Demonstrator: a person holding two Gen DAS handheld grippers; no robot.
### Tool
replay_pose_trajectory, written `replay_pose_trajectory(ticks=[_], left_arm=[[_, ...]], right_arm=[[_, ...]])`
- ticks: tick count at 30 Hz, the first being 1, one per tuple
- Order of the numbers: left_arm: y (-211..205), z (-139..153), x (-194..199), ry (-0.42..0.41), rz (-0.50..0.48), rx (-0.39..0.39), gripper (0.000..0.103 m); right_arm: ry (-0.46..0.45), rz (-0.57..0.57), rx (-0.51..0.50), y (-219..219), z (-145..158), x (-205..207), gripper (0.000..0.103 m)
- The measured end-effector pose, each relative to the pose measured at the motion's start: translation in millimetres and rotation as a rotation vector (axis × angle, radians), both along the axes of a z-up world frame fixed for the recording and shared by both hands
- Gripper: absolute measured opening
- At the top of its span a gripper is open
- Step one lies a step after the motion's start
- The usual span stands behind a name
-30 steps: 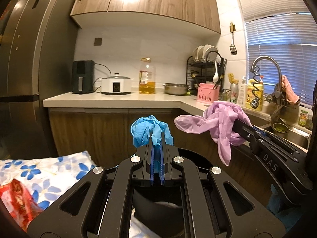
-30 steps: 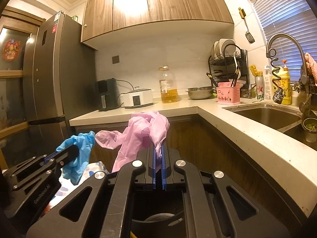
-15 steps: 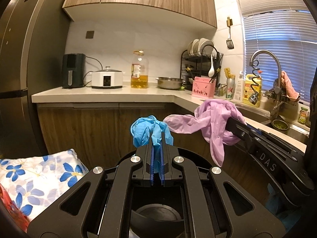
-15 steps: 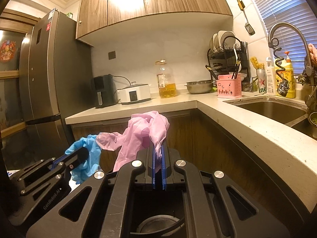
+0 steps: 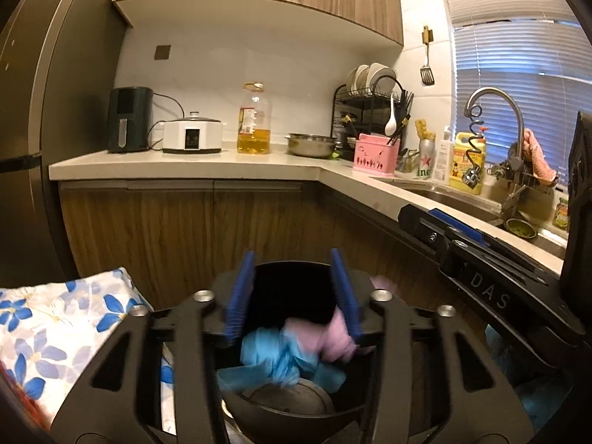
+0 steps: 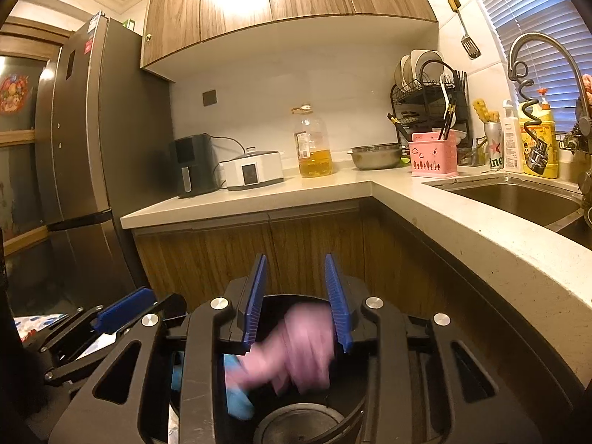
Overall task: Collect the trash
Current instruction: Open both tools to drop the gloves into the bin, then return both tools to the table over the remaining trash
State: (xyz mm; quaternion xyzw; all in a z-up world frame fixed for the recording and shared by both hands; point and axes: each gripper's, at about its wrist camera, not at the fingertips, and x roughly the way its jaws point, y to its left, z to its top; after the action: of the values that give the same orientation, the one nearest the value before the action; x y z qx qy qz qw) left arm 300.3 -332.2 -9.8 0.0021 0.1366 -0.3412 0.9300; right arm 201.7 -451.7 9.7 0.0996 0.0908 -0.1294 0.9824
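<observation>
A blue glove (image 5: 277,355) and a pink glove (image 6: 296,347), both blurred, show inside the black bin (image 5: 288,273). Left of the bin lies a white cloth (image 5: 55,325) printed with blue flowers. Behind the bin stand brown wood-grain cabinets (image 5: 177,229) under a pale cream counter (image 5: 185,164). On the counter, beyond the bin: a black air fryer (image 5: 129,120), a white cooker (image 5: 192,137), a bottle of yellow oil (image 5: 254,125), a silver bowl (image 5: 310,145), a pink basket (image 5: 375,155) and a yellow bottle (image 5: 467,162). Both grippers have blue pads (image 6: 335,296) on black frames.
</observation>
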Motion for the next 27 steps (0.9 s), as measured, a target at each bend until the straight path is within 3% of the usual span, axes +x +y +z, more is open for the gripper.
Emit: replay_pose_trajectory(ticks=[5, 12, 16, 27], left_arm=[[7, -2, 3, 0.014, 0.028, -0.012, 0.061], [26, -6, -8, 0.033, 0.123, 0.018, 0.08], [46, -5, -27, 0.028, 0.188, 0.028, 0.09], [117, 8, -81, 0.006, 0.322, 0.009, 0.097]], right_arm=[[-0.001, -0.018, 0.012, -2, 0, -7, 0.039], [-0.001, -0.019, 0.022, 6, 1, -22, 0.066], [0.004, -0.013, 0.02, 16, 2, -34, 0.076], [-0.028, 0.01, 0.025, 52, 11, -76, 0.087]])
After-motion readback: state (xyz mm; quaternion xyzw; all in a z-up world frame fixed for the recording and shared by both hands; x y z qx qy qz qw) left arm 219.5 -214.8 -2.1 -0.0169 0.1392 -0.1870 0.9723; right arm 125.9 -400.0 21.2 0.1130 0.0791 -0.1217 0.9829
